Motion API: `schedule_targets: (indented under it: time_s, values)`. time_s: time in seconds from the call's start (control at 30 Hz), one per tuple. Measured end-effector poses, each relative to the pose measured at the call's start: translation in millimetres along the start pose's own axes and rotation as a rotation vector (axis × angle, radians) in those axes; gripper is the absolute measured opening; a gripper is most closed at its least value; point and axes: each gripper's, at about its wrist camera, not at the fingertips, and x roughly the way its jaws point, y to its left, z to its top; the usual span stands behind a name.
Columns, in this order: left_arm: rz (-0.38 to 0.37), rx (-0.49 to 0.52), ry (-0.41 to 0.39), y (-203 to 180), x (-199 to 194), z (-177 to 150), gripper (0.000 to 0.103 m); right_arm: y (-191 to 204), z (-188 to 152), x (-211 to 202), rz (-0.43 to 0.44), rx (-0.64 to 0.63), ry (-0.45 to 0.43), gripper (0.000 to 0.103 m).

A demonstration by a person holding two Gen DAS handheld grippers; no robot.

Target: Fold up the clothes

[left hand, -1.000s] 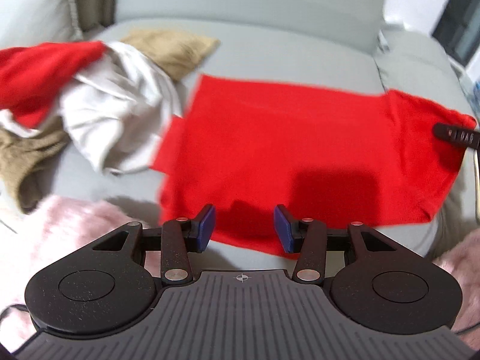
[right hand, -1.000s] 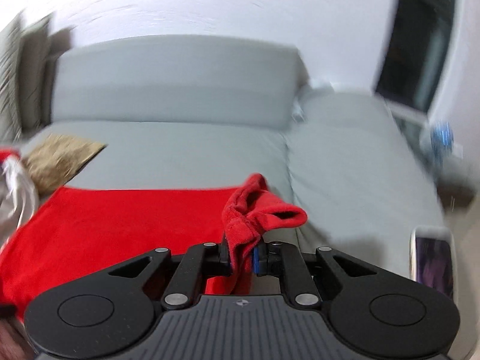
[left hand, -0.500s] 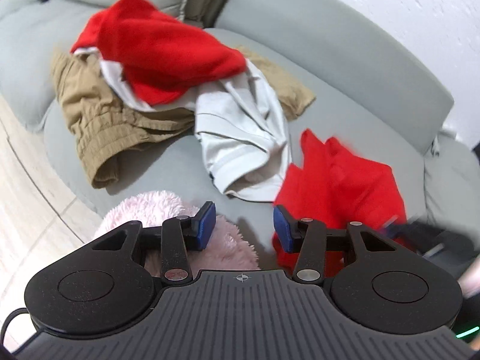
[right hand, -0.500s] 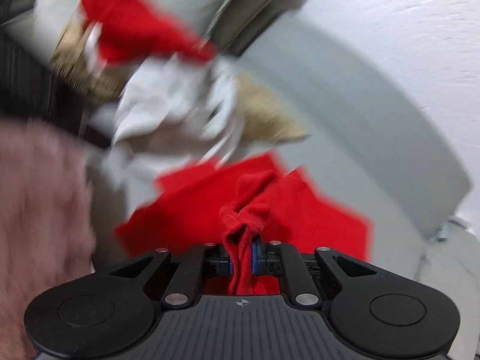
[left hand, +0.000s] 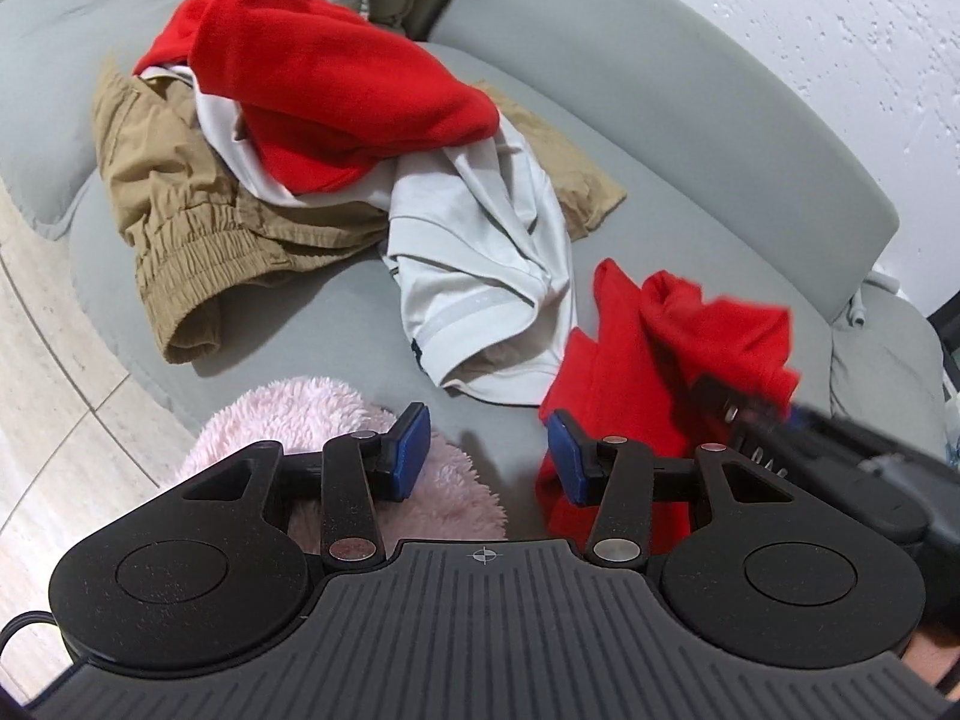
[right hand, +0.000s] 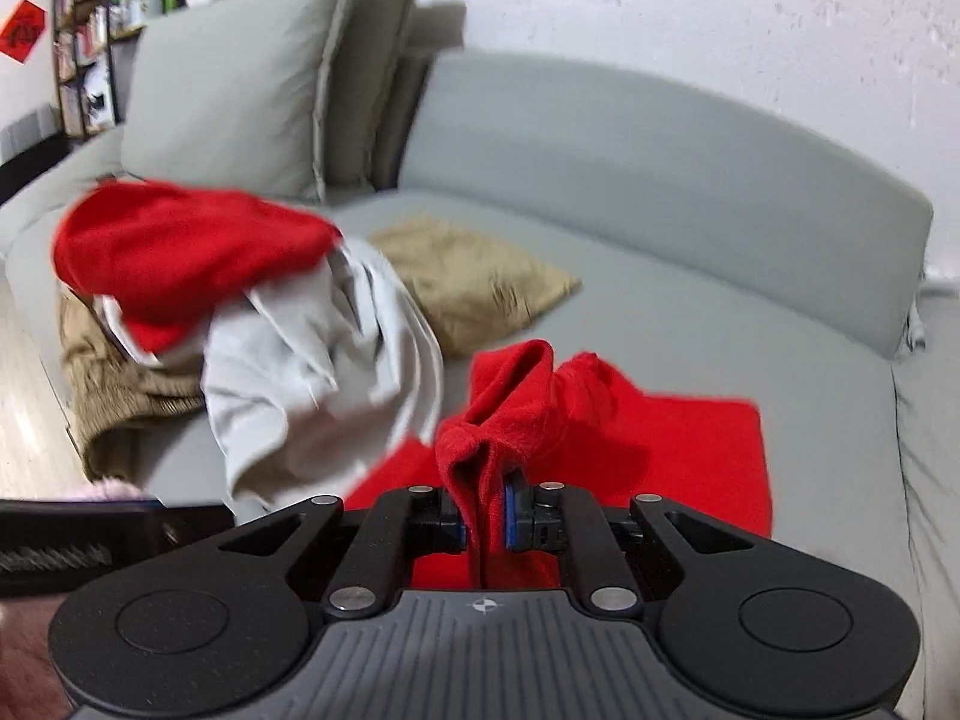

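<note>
A red garment (right hand: 678, 450) lies on the grey sofa seat (right hand: 690, 324), one end bunched up and pinched in my right gripper (right hand: 487, 513), which is shut on it. In the left wrist view the same red garment (left hand: 654, 354) rises in a crumpled fold at the right, with the right gripper (left hand: 762, 414) behind it. My left gripper (left hand: 483, 456) stands open and holds nothing, over the seat's front edge, its right pad close to the red cloth.
A heap of clothes sits to the left: another red garment (left hand: 336, 72), a white polo shirt (left hand: 480, 264) and tan shorts (left hand: 180, 192). A pink fluffy thing (left hand: 312, 426) lies below the left gripper. Grey cushions (right hand: 234, 72) lean at the sofa's back; floor tiles (left hand: 48, 360) are at left.
The red garment, spread flat a second ago, is now drawn over itself toward the heap by my right gripper. My left gripper swung left and rolled, staying open.
</note>
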Motion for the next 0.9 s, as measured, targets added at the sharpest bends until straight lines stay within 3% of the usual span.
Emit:
schedule_targets:
  time_s: [0.43, 0.57, 0.7, 0.77, 0.83, 0.9]
  values:
    - [0.004, -0.001, -0.002, 0, -1, -1, 0.049, 31, -22, 6, 0.051, -0.227, 0.004, 0.013]
    - [0.01, 0.007, 0.001, -1, 0, -1, 0.049, 37, -28, 16, 0.142, -0.311, 0.147, 0.039]
    - [0.007, -0.002, 0.004, 2, -1, 0, 0.049, 26, -32, -17, 0.268, -0.334, 0.14, 0.055]
    - [0.01, 0.003, 0.014, 1, -1, 2, 0.049, 9, -35, -39, 0.294, -0.293, 0.123, 0.057]
    - [-0.001, 0.019, 0.009, -3, -5, 2, 0.042, -11, -37, -53, 0.29, -0.232, 0.111, 0.057]
    - [-0.102, 0.112, -0.024, -20, -13, 2, 0.022, -42, -40, -66, 0.265, -0.113, 0.102, 0.045]
